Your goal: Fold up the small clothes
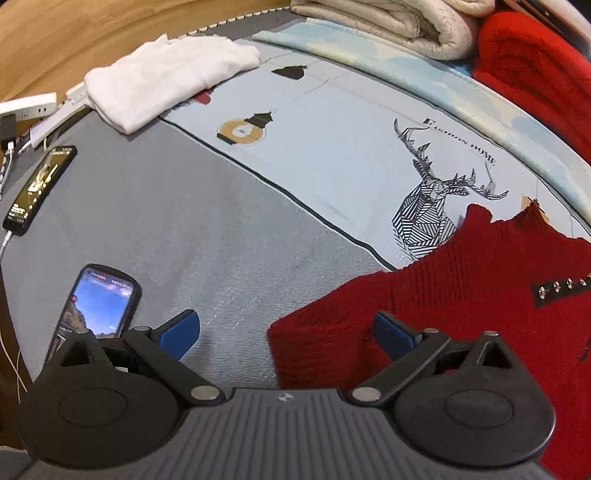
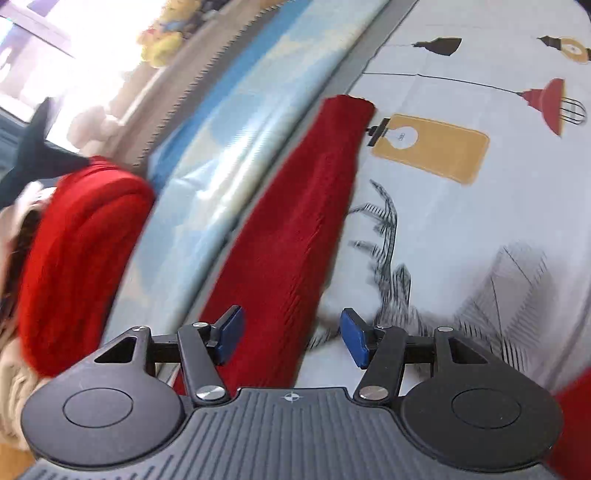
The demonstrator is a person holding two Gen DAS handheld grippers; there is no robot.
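A dark red knit sweater (image 1: 461, 302) lies spread on the bed at the lower right of the left wrist view, with a black studded strip near its right edge. My left gripper (image 1: 286, 334) is open above the sweater's left sleeve end, with nothing between its blue pads. In the right wrist view the sweater's other sleeve (image 2: 295, 229) stretches away along the sheet. My right gripper (image 2: 291, 338) is open just above that sleeve, empty.
A folded white garment (image 1: 166, 81) lies at the far left of the bed. Two phones (image 1: 99, 302) (image 1: 40, 188) with cables rest on the grey sheet. A folded cream blanket (image 1: 399, 22) and a bright red folded cloth (image 2: 77, 251) sit along the far side.
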